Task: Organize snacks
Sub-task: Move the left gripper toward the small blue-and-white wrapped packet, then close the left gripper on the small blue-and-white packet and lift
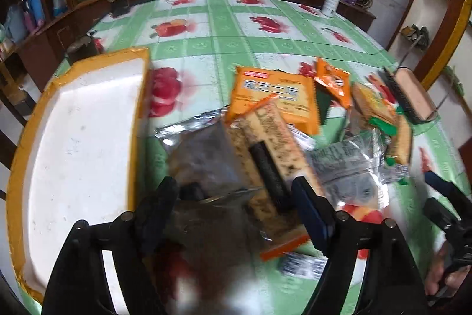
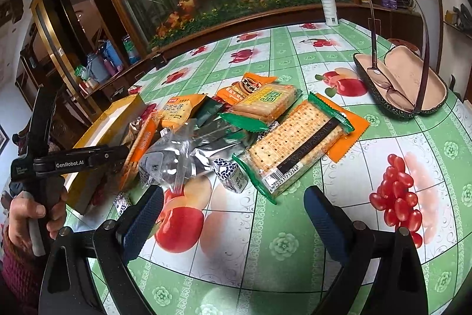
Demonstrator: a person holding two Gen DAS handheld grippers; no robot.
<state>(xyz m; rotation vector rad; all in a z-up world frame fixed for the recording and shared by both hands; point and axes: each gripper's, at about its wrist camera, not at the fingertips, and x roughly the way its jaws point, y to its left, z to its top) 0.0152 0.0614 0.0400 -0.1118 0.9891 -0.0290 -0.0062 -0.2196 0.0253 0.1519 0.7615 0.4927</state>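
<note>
1. while the left gripper (image 1: 233,197) hangs low over the snack pile (image 2: 236,126), its jaws stand spread, and whether either pad touches a packet is too blurred to tell.
2. between those jaws lie a long cracker pack (image 1: 265,143) with an orange end and a clear bag (image 1: 203,155) with dark contents; the lower part of this view is a blur.
3. left of the pile sits a box (image 1: 79,138), yellow-rimmed with a white inside, touching or nearly touching the pile's edge.
4. at the far side of the pile are an orange packet (image 1: 274,96) and a smaller orange one (image 1: 333,81).
5. on the right of the pile lie a flat cracker pack (image 2: 298,143) with green and orange ends, and a biscuit pack (image 2: 265,102) with a green end.
6. a silver foil bag (image 2: 206,143) lies in the middle of the pile, with a small blue-and-white sweet (image 2: 233,176) at its near edge.
7. the right gripper (image 2: 233,214) is spread wide near the pile's front, over bare tablecloth (image 2: 295,256), with nothing between its jaws.
8. right of the pile, well apart, an open glasses case (image 2: 404,84) holds glasses (image 2: 383,81).
9. beyond the pile a white spray bottle (image 2: 329,2) stands upright at the table's far edge.
10. a hand (image 2: 32,214) grips the left gripper's handle, left of the pile.
</note>
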